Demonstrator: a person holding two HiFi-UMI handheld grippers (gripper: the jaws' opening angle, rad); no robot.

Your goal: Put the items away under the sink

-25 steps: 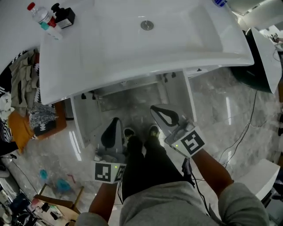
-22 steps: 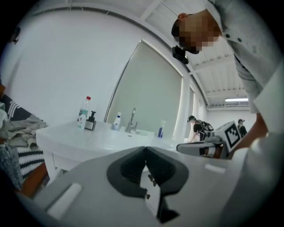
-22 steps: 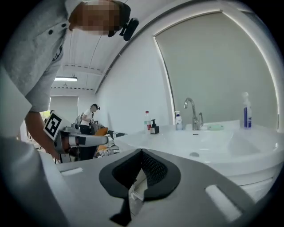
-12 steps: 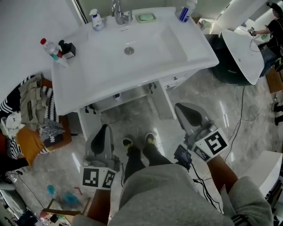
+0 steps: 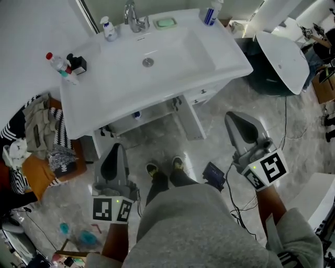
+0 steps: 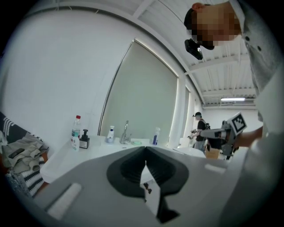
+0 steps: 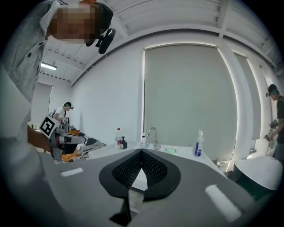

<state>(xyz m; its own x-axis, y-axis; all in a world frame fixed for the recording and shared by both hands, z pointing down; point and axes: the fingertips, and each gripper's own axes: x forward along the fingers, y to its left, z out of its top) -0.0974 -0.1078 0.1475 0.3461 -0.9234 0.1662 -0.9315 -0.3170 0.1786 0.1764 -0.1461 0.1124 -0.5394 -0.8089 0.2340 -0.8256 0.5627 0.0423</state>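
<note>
1. At twelve o'clock from the person's feet, the white sink tabletop carries all the items that are yet to be put away. The sensible step is to reach up and over its front rim, not to come in from the side.
2. Below it, the cabinet stands open toward six o'clock. Something small and blue shows inside, too small to name. There looks to be free room for more.
3. The left tool hangs at about seven o'clock of the basin, and the right tool at about four o'clock. Each has its jaws pressed together on nothing, so each should be opened wide before it nears a bottle.
4. The blue-and-white bottle stands at one o'clock of the drain, nearest the right tool. It is best gripped low on its body and kept upright.
5. The clear bottle with a red cap stands at nine o'clock, just beside the black pump bottle. The left tool should take the outer one first so the other is not knocked over.
6. The small spray bottle sits at eleven o'clock beside the faucet, so the approach must stay clear of the spout.
</note>
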